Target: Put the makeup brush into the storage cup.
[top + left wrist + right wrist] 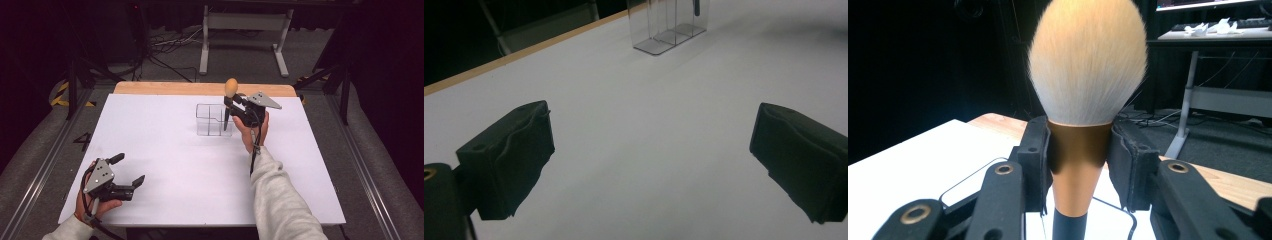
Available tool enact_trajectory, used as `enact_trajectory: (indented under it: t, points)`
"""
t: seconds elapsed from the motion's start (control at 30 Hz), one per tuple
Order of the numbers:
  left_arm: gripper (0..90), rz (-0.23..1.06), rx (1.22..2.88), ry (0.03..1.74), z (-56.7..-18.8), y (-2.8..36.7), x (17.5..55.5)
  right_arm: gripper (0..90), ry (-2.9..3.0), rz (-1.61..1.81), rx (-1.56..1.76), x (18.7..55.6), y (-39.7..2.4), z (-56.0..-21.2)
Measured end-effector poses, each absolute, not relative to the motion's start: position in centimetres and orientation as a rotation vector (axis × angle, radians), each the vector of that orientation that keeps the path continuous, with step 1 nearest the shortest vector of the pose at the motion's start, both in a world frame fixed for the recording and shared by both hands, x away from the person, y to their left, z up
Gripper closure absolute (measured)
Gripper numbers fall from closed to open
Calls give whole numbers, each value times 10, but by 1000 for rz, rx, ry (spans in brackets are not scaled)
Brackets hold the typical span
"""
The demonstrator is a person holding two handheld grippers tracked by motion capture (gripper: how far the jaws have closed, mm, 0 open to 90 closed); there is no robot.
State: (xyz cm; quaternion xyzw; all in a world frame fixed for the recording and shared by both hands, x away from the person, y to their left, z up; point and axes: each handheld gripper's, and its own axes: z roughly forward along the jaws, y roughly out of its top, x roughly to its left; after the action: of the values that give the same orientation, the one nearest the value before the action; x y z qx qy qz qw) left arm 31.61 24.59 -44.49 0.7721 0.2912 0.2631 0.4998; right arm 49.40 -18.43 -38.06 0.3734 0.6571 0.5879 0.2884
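Makeup brush (1083,100), upright, is clamped at its copper ferrule by the right gripper (231,106) fingers above the clear organizer (214,120); it should be lowered straight. Left gripper (129,170) fingers rest wide open, empty, on the bench (175,165).

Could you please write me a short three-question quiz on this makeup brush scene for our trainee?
1. True or false: the right gripper is shut on the makeup brush.
2. Which way do the bristles point: A up, B down, C sideways?
3. What sits just below the brush handle in the high view?

Key:
1. True; its pads clamp the copper ferrule.
2. A.
3. The clear organizer, with the handle tip at its right compartment. The left gripper is open.
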Motion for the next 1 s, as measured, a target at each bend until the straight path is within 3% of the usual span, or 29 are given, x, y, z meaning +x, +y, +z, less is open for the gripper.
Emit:
enact_trajectory:
  t: [1.0]
  points:
    - [45,635,1861,706,-445,246,316,630,1773,1553,999,492,-186,-387]
